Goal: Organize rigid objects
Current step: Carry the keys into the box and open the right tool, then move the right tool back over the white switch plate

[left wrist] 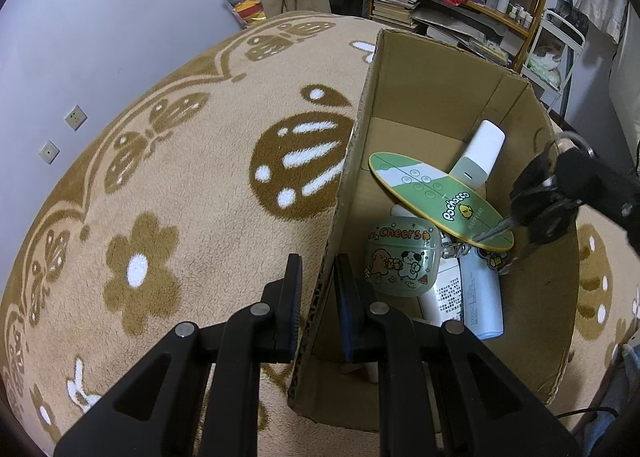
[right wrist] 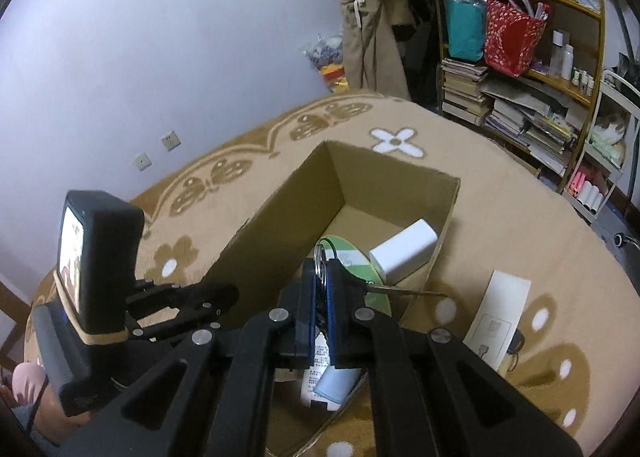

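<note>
Our left gripper is down low, its fingers straddling the box wall, one pad on each side, clamped on it. Our right gripper hangs over the box with fingers pinched tight on a bunch of keys, pointing downward.

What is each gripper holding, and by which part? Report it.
Left gripper clamps the cardboard box by its side wall. Right gripper pinches a key bunch near its ring, over the box.
</note>
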The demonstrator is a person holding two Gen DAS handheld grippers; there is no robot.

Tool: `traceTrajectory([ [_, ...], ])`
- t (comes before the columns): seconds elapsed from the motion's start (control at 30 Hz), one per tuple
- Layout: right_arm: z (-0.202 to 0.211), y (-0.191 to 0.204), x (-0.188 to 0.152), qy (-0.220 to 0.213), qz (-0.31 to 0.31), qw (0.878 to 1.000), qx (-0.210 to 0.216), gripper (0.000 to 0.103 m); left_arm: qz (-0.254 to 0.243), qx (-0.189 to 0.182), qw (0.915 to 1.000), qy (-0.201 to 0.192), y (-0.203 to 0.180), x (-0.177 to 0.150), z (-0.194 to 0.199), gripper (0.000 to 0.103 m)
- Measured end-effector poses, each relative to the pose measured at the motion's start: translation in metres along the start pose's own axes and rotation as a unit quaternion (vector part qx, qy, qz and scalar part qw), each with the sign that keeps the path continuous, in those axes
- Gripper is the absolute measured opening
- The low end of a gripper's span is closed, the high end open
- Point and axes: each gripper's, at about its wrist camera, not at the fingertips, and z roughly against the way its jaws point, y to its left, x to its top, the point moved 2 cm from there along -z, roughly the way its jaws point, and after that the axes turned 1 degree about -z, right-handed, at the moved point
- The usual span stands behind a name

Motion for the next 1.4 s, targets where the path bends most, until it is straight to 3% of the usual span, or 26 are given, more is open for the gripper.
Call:
traceTrajectory([
  [0.4,-0.031,0.004,-0.007,0.032,-0.025,0.999,-0.025,0.009,0.0,0.0,1.0,0.0,0.0,0.0,0.0,0.016],
  [0.73,-0.01,0.012,0.006,-0.007,-0.022,0.998,-0.056,0.013,-0.003,0.003,1.0,0.0,0.0,0.001,-0.001,0.016],
  [0.83,0.002,0.014,0.012,-0.027,-0.004,0.996,-0.079,0.041,-0.001,0.001,1.0,0.001,0.0,0.001,-0.001,0.016],
  [0.9,0.011,0.012,0.015,-0.043,0.002,0.994,-0.098,0.066,-0.001,0.001,1.0,0.001,0.0,0.001,-0.001,0.016],
  [0.97,0.017,0.009,0.019,-0.055,0.004,0.992,-0.114,0.075,-0.002,0.001,1.0,0.001,0.0,0.001,-0.001,0.017],
  [1.17,0.03,-0.019,0.025,-0.081,-0.033,0.984,-0.155,0.095,-0.002,0.003,1.0,0.001,0.002,0.001,-0.001,0.018],
  [1.4,0.035,-0.056,0.019,-0.091,-0.087,0.973,-0.192,0.097,-0.005,0.005,1.0,0.001,0.003,0.002,-0.001,0.018],
])
